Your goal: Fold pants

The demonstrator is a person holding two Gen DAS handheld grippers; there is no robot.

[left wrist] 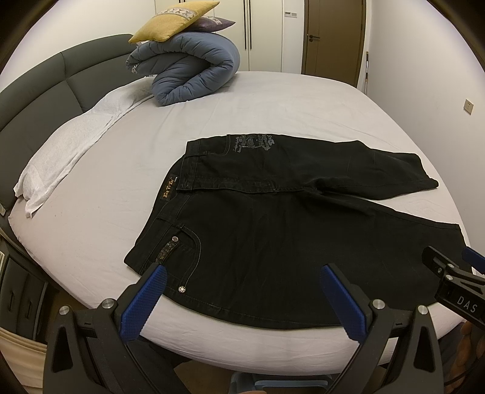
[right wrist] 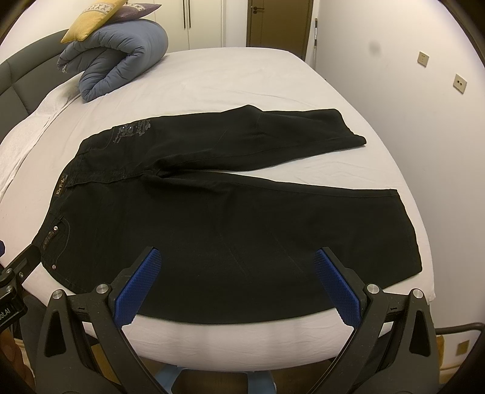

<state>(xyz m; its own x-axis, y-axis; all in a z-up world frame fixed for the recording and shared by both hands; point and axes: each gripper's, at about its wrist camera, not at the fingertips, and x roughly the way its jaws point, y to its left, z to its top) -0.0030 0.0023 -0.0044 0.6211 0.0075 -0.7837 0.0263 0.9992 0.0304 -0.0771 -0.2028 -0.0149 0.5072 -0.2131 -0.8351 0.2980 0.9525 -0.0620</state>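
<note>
Where the black pants (left wrist: 272, 230) lie spread flat on the bed (left wrist: 127, 169), their waistband faces the headboard (left wrist: 36, 100) side and both legs run off toward the wall, splayed apart with sheet showing between them. I hold my left tongs (left wrist: 242, 278) spread wide near the pocket corner, above the near edge of the cloth, grasping nothing. My right tongs (right wrist: 238, 260) are likewise released, gaping over the near leg. Beyond the pants, well apart, a rolled blue duvet (left wrist: 194, 69) sits with a yellow cushion (left wrist: 172, 21) on top, and a white pillow (left wrist: 69, 145) lies along the headboard.
</note>
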